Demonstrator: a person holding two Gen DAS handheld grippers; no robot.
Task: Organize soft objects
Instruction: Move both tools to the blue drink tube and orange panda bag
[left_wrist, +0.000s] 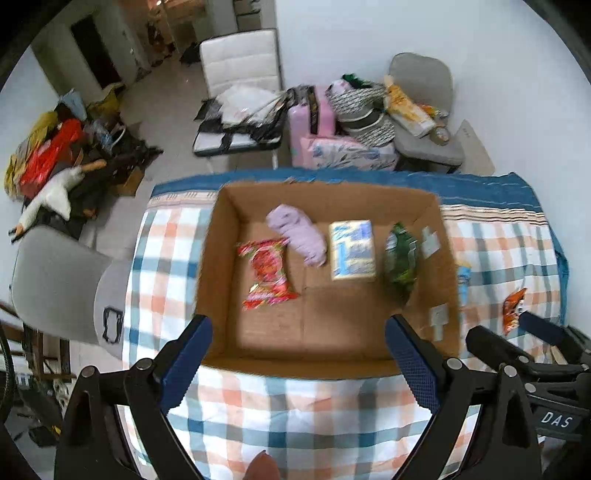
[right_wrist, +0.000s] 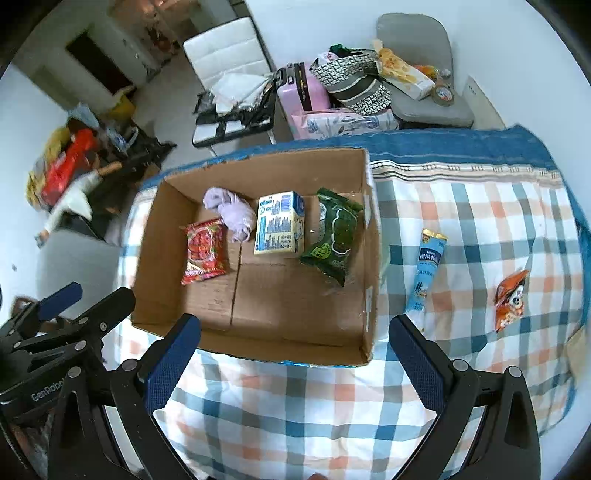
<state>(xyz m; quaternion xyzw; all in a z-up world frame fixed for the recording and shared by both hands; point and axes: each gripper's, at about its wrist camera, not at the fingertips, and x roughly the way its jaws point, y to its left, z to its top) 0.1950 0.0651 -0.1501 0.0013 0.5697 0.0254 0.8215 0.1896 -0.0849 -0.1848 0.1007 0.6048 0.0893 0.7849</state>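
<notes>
Box contents: red snack packet (right_wrist: 204, 251), lilac cloth bundle (right_wrist: 232, 214), blue-and-cream pack (right_wrist: 279, 223) and green packet (right_wrist: 332, 236) lie in the cardboard box (right_wrist: 258, 325).
Outside the box: blue stick sachet (right_wrist: 424, 271) and orange packet (right_wrist: 510, 295) on the checked cloth (right_wrist: 480, 206).
Left gripper (left_wrist: 297, 354): spread wide, empty.
Right gripper (right_wrist: 295, 350): spread wide, empty.

Walls: plain white (right_wrist: 332, 22) | Floor: pale tile (left_wrist: 166, 110), cluttered at left | Furniture: white padded chair (left_wrist: 240, 59), grey chair (right_wrist: 417, 48), pink suitcase (left_wrist: 310, 114) between them | Foreground: checked bedspread (right_wrist: 480, 206), blue border | Light: even, daylit.
</notes>
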